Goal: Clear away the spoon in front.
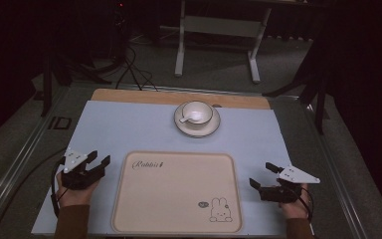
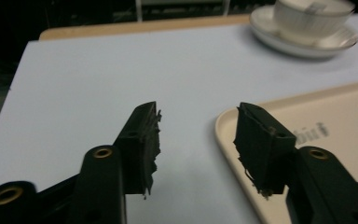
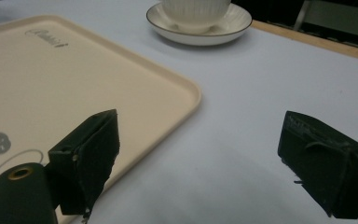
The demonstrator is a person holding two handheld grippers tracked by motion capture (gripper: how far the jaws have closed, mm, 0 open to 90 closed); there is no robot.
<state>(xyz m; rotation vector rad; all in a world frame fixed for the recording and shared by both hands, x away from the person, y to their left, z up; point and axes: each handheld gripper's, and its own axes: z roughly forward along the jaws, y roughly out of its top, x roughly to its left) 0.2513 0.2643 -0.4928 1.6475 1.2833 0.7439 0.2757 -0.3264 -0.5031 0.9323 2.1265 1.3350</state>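
While a cream tray [image 1: 176,191] lies at the table's [image 1: 129,124] near edge, the left gripper [image 1: 98,164] and right gripper [image 1: 260,174] are held released beside its left and right edges. A cup [image 1: 197,113] on a saucer [image 1: 197,128] is set near the far edge.

Dim, soft-focus frames (background nearly black).

Two handheld grippers, matte black. Left gripper [image 1: 98,160]: grey three-cornered plate on top, black cable trailing off the back. Right gripper [image 1: 261,174]: same plate, pale with small dark dots, thin cable at the wrist. Brass-coloured eyelets at the jaw pivots. Pads [image 2: 145,140] black, frayed and ragged at the edges. Brown sleeves on both forearms.
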